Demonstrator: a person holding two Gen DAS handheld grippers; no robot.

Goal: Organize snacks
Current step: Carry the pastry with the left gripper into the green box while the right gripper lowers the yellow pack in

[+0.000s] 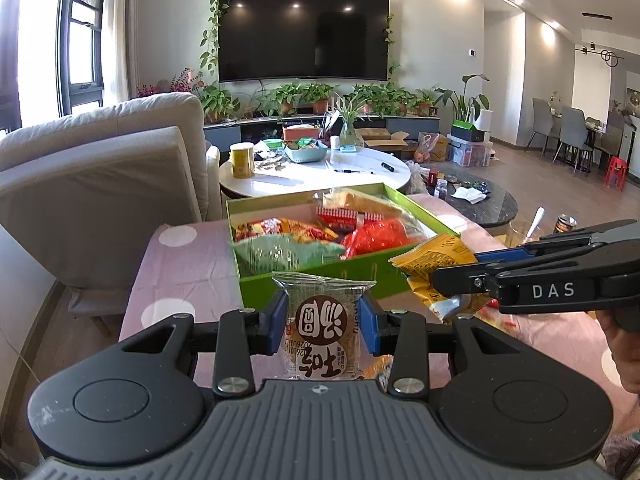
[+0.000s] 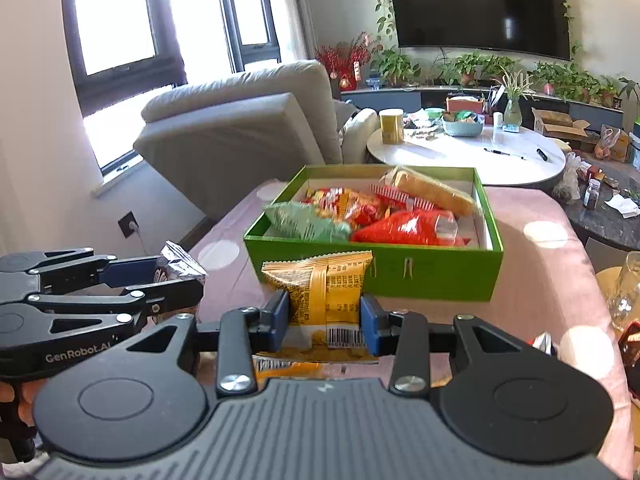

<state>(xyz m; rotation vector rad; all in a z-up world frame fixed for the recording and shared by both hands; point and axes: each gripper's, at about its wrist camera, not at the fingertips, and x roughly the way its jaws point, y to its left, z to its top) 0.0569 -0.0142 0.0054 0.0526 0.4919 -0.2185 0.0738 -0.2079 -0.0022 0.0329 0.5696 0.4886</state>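
My left gripper (image 1: 324, 322) is shut on a clear snack packet with a brown round label (image 1: 325, 320), held upright in front of the green box (image 1: 320, 280). My right gripper (image 2: 324, 316) is shut on a yellow snack packet (image 2: 320, 292), just short of the box's near wall (image 2: 420, 272). The box holds several snack bags: a green one (image 2: 304, 220), red ones (image 2: 408, 228), and a bread-like pack (image 2: 432, 190). In the left wrist view the right gripper (image 1: 444, 276) comes in from the right with the yellow packet (image 1: 436, 260). In the right wrist view the left gripper (image 2: 176, 276) shows at left with its packet (image 2: 180, 264).
The box sits on a pink dotted cloth (image 1: 188, 272). A beige sofa (image 1: 100, 184) stands to the left, and a white round table (image 1: 320, 176) with a yellow can (image 1: 241, 159) lies beyond. A glass (image 2: 626, 292) and loose packets (image 2: 630, 344) are at the right.
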